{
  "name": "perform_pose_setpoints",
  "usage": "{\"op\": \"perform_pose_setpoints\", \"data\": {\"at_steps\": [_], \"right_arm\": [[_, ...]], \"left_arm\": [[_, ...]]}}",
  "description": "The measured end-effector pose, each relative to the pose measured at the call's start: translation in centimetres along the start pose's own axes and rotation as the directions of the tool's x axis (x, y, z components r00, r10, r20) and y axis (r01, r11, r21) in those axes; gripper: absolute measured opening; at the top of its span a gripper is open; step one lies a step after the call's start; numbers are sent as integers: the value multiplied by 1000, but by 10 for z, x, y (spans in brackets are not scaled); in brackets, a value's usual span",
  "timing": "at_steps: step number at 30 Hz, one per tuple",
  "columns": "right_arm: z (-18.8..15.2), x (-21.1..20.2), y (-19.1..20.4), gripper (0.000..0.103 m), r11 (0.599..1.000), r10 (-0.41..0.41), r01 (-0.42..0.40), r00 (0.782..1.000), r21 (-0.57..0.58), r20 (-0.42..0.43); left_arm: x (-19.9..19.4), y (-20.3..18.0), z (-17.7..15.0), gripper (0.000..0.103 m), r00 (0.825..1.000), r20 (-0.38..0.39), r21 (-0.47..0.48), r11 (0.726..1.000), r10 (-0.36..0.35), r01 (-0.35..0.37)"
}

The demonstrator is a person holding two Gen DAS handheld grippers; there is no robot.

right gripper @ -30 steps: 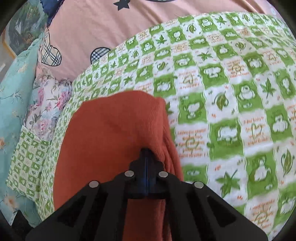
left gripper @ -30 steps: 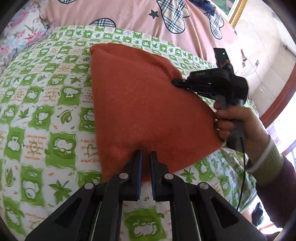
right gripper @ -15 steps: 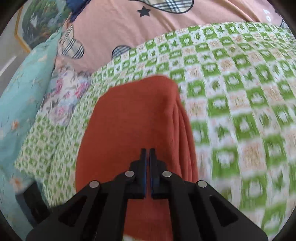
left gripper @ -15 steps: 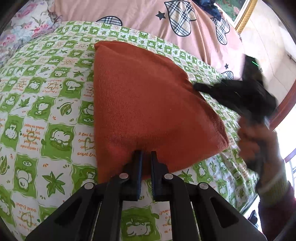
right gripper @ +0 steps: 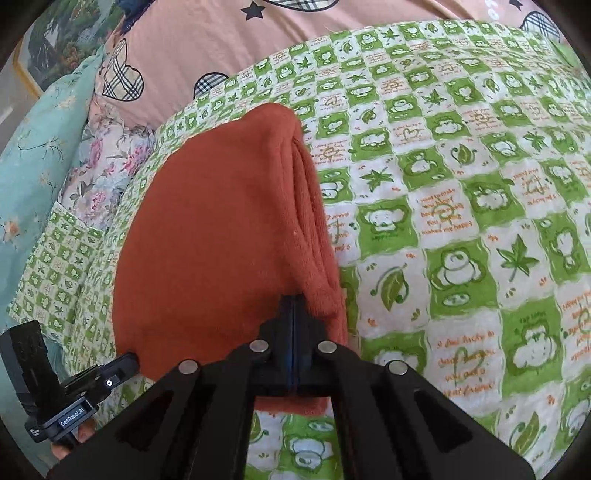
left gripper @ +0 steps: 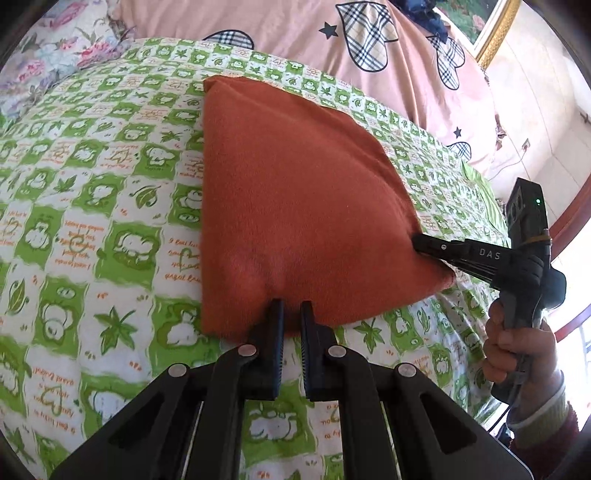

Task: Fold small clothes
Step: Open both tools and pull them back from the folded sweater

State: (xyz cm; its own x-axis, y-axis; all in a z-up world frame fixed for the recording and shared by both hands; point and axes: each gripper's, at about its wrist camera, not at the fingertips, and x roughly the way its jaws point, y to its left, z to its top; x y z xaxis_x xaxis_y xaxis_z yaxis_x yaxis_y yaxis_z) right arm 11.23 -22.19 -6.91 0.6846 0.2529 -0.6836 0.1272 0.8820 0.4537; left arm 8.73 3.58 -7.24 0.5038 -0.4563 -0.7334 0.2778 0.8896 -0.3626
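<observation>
Since a second earlier the right tool (left gripper: 419, 242) had travelled along the open side of the orange cloth (left gripper: 295, 206), from up near the far part of that edge down to the corner nearest the person's hand (left gripper: 517, 354); the left tool (left gripper: 291, 314) had hardly shifted at all.

The cloth lay on the bed, on the green and white checked cover (left gripper: 92, 206), already folded into a thick pad several layers deep. Seen from the right tool's own camera, the stacked edges of those layers ran away just to the right of its tip, and the bulk of the pad spread ahead and to the left. The right tool's two halves were pressed together, its tip on the near corner of the pad; whether a layer was nipped between them I could not tell. The left tool was pinching the near edge of the cloth directly ahead of it, its halves drawn close with only a slim gap over the fabric. A pink quilt with checked hearts (left gripper: 288, 33) lay beyond the cover, well past the cloth.

To my eye the folding itself looked nearly done, and this step was tidying: squaring the corner and pressing the layers flat. The next move seemed to call for either a last fold, lifting the near edge with both tools at once and carrying it over to the far edge, or simply letting go and drawing both tools clear without dragging the top layer askew
</observation>
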Motion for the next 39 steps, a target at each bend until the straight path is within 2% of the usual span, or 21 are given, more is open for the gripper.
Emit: {"op": "perform_pose_setpoints", "data": {"at_steps": [8, 10, 12, 14, 17, 20, 26, 29, 30, 31, 33, 34, 35, 39], "right_arm": [[-12, -22, -10, 3, 999, -39, 39, 999, 23, 15], [-13, -32, -6, 3, 1000, -6, 6, 999, 19, 40], [-17, -38, 2, 3, 1000, 8, -7, 998, -16, 56], [-21, -34, 9, 3, 999, 13, -11, 999, -47, 34], [-29, -13, 0, 3, 1000, -19, 19, 999, -14, -30], [-35, -11, -4, 3, 1000, -1, 1, 1000, -2, -15], [-36, -27, 4, 3, 999, -27, 27, 1000, -21, -10], [-41, -42, 4, 4, 999, -33, 33, 999, -30, 1], [-44, -48, 5, 6, 999, -37, 37, 999, -35, 5], [-48, -53, 6, 9, 998, -41, 41, 999, -40, 9], [-56, -60, 6, 23, 998, -46, 47, 999, -48, 14], [-61, -65, 6, 41, 997, -47, 48, 999, -53, 19], [-67, -68, 7, 54, 997, -48, 49, 999, -60, 26], [-88, -78, 15, 56, 990, -75, 79, 996, -118, 38]], "left_arm": [[-19, -7, -5, 8, 997, 6, 23, 997, 71, -71], [-26, -10, -5, 9, 995, 23, 34, 995, 94, -95], [-34, -12, -4, 11, 995, 43, 33, 996, 86, -87], [-36, -12, -1, 16, 995, 54, 34, 996, 83, -85], [-25, -12, 1, 23, 995, 32, 48, 994, 97, -98], [-3, -7, -1, 23, 989, -33, 63, 988, 143, -141], [-8, -14, -5, 26, 981, -26, 93, 978, 192, -189], [-23, -15, -12, 41, 973, 10, 90, 969, 230, -230], [-28, -15, -15, 50, 971, 21, 90, 966, 240, -241], [-34, -15, -18, 57, 967, 30, 87, 963, 253, -255], [-46, -12, -23, 63, 964, 41, 71, 961, 264, -266], [-51, -10, -26, 65, 964, 42, 61, 963, 262, -264], [-56, -8, -29, 66, 964, 43, 56, 963, 262, -264], [-72, -7, -42, 83, 958, 51, 62, 957, 281, -284]]}}
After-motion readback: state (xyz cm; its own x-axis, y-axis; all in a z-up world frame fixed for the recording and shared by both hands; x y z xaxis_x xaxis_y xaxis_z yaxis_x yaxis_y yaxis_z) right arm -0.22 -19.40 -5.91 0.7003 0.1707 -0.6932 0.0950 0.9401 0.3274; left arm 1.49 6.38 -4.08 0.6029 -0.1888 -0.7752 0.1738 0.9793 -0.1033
